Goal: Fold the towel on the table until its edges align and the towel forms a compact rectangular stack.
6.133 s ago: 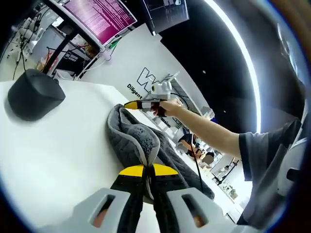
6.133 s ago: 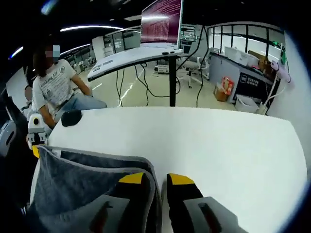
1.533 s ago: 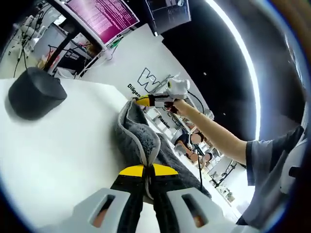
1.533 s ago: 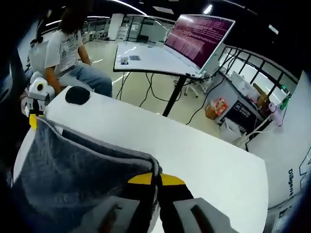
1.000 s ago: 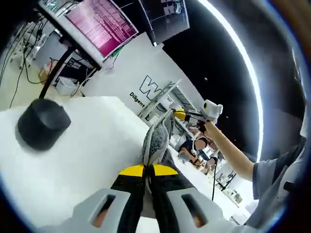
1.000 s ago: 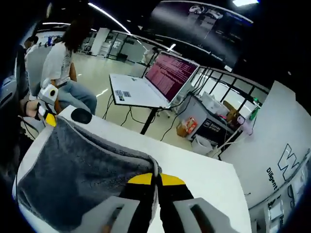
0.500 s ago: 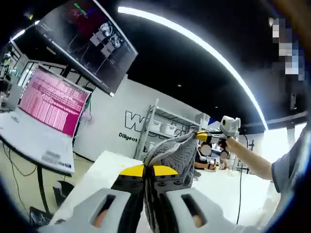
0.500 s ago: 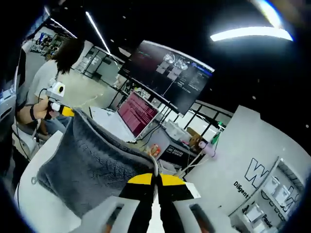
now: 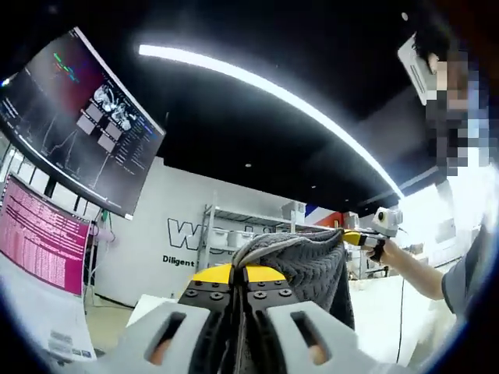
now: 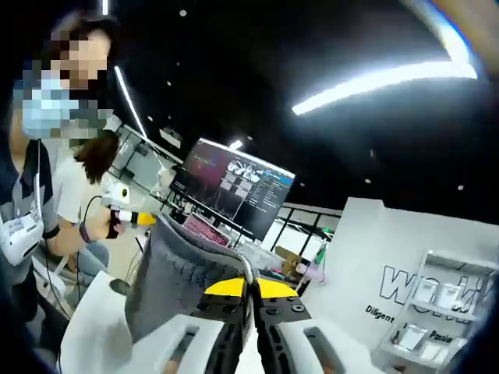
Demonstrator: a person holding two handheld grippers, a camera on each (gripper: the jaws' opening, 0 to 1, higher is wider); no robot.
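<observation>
left claw [image 9: 238,274]: two black jaws with yellow tips, several small screws in the black faces, pale grey moulded housings with slotted openings below.
right claw [image 10: 252,287]: black jaws, yellow tips, small screws, pale grey housings.
sleeve [image 9: 465,273]: short, grey, in the left gripper view.
wristband [image 10: 82,231]: dark, on the hand in the right gripper view.
cable [image 10: 37,226]: thin, white, hanging down the person's front.

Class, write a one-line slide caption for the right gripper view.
Right gripper shut on a grey towel corner, lifting it with the left gripper.
</observation>
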